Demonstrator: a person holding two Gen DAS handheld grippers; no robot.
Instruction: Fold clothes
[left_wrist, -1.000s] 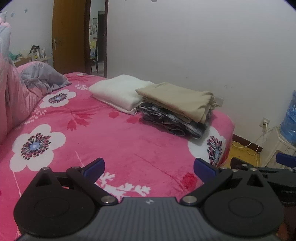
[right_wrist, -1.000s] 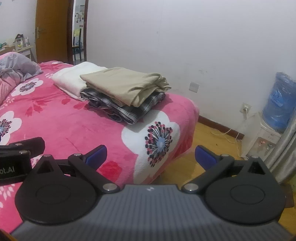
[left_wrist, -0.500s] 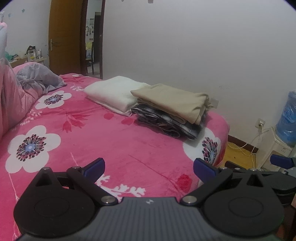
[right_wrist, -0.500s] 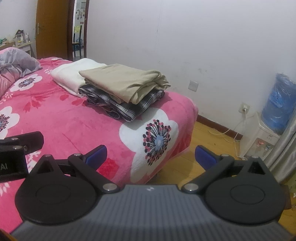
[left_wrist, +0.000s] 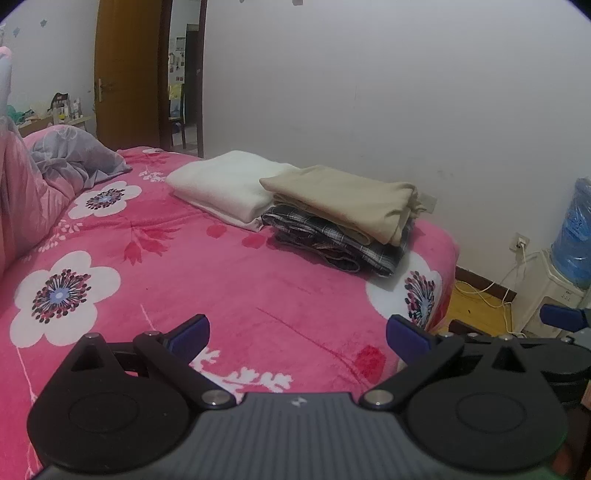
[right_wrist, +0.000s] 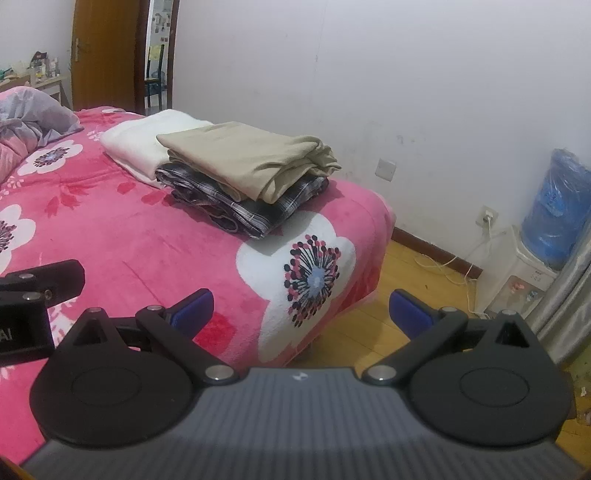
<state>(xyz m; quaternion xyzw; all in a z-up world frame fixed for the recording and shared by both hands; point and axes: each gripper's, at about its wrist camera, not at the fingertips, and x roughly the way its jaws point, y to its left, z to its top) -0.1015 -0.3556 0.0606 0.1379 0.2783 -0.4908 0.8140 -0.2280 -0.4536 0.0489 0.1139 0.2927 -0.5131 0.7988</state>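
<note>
Hovering over the bed (left_wrist: 229, 280), both grippers gape wide, empty.
Beige garment (left_wrist: 343, 201) tops plaid one (left_wrist: 332, 240) (white one (left_wrist: 225, 184) beside) near the far corner.

White wall (right_wrist: 406, 74); wooden floor (right_wrist: 369, 325) (seemingly dim).

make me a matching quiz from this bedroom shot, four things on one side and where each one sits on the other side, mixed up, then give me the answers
Things:
1. tan garment
2. plaid garment
3. white folded cloth
4. water bottle

Places:
A. on the pink blanket, under another folded piece
B. on the dispenser near the wall, off the bed
C. top of the two-piece stack
D. on the bed beside the stack, on the door side

Pairs: 1-C, 2-A, 3-D, 4-B
</note>
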